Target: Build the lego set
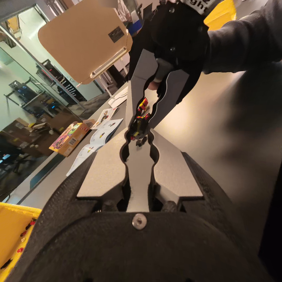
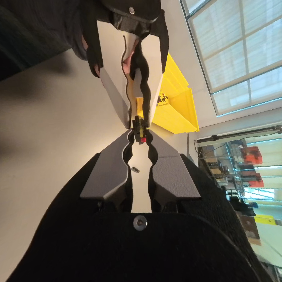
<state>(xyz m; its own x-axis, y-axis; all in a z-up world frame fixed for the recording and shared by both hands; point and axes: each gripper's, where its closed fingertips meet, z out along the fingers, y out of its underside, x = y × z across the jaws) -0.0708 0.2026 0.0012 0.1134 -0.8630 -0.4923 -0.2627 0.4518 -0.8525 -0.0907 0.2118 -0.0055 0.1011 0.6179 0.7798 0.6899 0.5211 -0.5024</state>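
A small black, yellow and red lego model [image 1: 138,129] hangs above the grey table [image 1: 206,129], between the two grippers, which meet tip to tip. My left gripper [image 1: 138,132] is closed on its near end. My right gripper [image 1: 141,122] comes in from the far side, held by a gloved hand, and grips the other end. In the right wrist view the model [image 2: 139,131] sits between my right gripper's tips [image 2: 140,134], with the left gripper [image 2: 138,125] opposite. A red and yellow lego piece [image 1: 143,103] lies on the table behind.
A lego box [image 1: 70,138] and open instruction booklets [image 1: 105,129] lie at the left. A yellow bin [image 2: 175,116] holds loose pieces [image 2: 162,98]. A small black piece [image 2: 135,169] lies on the table. A desk lamp with a tan shade [image 1: 85,42] stands behind.
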